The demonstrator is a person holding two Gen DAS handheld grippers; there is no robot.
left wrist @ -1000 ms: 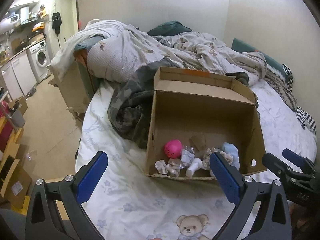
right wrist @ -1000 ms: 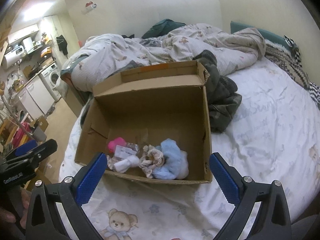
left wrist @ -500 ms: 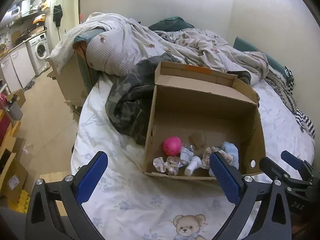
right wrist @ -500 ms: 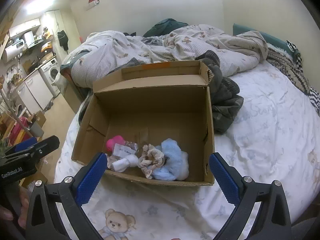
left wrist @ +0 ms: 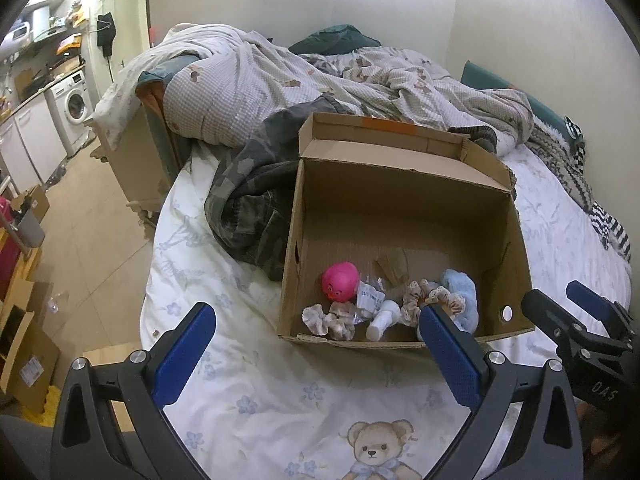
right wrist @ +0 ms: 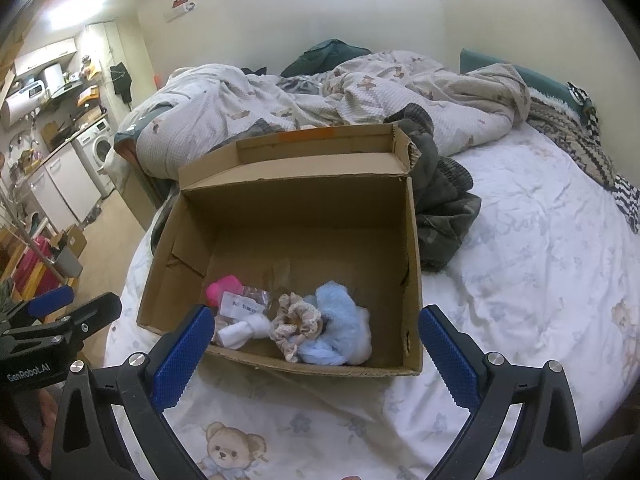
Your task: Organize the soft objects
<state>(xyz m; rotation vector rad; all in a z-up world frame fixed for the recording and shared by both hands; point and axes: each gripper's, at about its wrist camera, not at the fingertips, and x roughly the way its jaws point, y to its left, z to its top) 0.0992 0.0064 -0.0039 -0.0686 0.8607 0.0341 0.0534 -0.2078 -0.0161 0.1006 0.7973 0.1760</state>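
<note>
An open cardboard box (left wrist: 400, 208) (right wrist: 296, 204) stands on the bed. Along its near wall lie a pink rubber toy (left wrist: 340, 281) (right wrist: 224, 289), a beige scrunchie (left wrist: 330, 320), a small white bottle (left wrist: 382, 318) (right wrist: 242, 330), a floral scrunchie (left wrist: 434, 298) (right wrist: 296, 320), a plastic packet (right wrist: 242, 304) and a fluffy light-blue item (left wrist: 462, 294) (right wrist: 340, 328). My left gripper (left wrist: 316, 346) (right wrist: 48, 312) is open and empty, held before the box's near left corner. My right gripper (right wrist: 316, 346) (left wrist: 576, 312) is open and empty before the box's near wall.
A camouflage jacket (left wrist: 256, 196) (right wrist: 444, 208) lies bunched behind the box. A crumpled duvet (left wrist: 320, 80) covers the bed's far end. The sheet has a teddy bear print (left wrist: 376, 448). Left of the bed are the floor, boxes and a washing machine (left wrist: 74, 104).
Both grippers have drawn back and risen slightly, so the box looks a little farther and more from above. Nothing in the box has moved.
</note>
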